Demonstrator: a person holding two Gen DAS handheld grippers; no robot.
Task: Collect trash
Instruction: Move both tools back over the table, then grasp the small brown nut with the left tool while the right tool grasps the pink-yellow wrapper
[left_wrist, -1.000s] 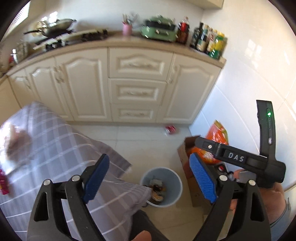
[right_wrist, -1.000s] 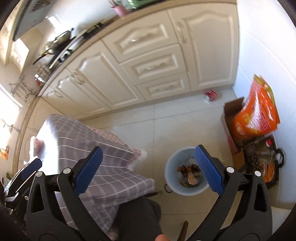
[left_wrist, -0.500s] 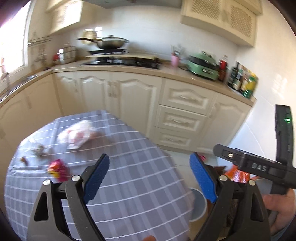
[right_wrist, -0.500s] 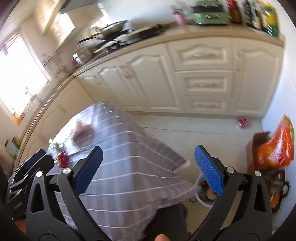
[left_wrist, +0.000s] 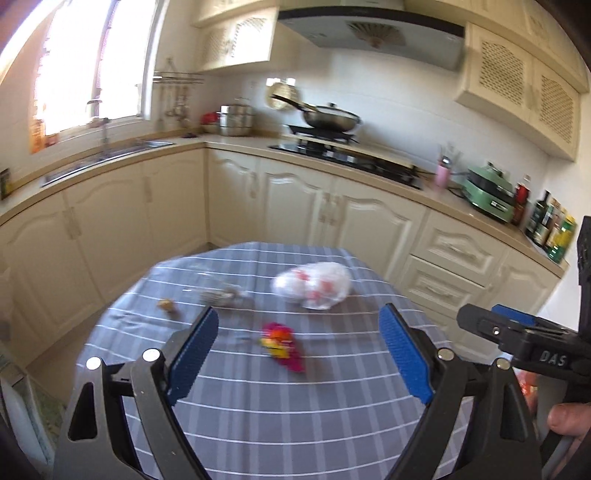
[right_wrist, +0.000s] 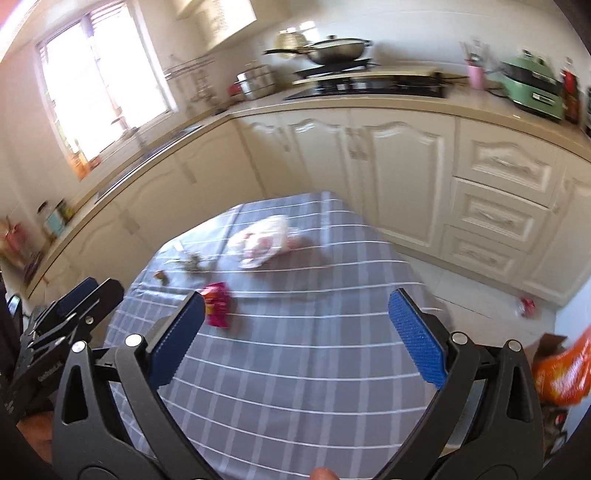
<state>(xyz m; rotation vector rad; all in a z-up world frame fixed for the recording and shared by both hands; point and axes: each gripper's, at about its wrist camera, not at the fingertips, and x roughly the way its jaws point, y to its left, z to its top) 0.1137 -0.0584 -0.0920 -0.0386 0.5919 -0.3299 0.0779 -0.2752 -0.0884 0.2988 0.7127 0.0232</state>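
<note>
1. Left wrist view: the left gripper (left_wrist: 298, 349) is seen with its jaws spread wide and nothing between them, above a grey checked tablecloth (left_wrist: 258, 413).
2. Trash on the cloth: a red-yellow wrapper (left_wrist: 279, 341) at frame centre, a white plastic bag (left_wrist: 314, 284) upper right of it, a small brown scrap (left_wrist: 167, 305) at left.
3. Right wrist view: the right gripper (right_wrist: 297, 330) is likewise held agape and empty; the wrapper (right_wrist: 218, 303) lies just beside its left blue pad.
</note>
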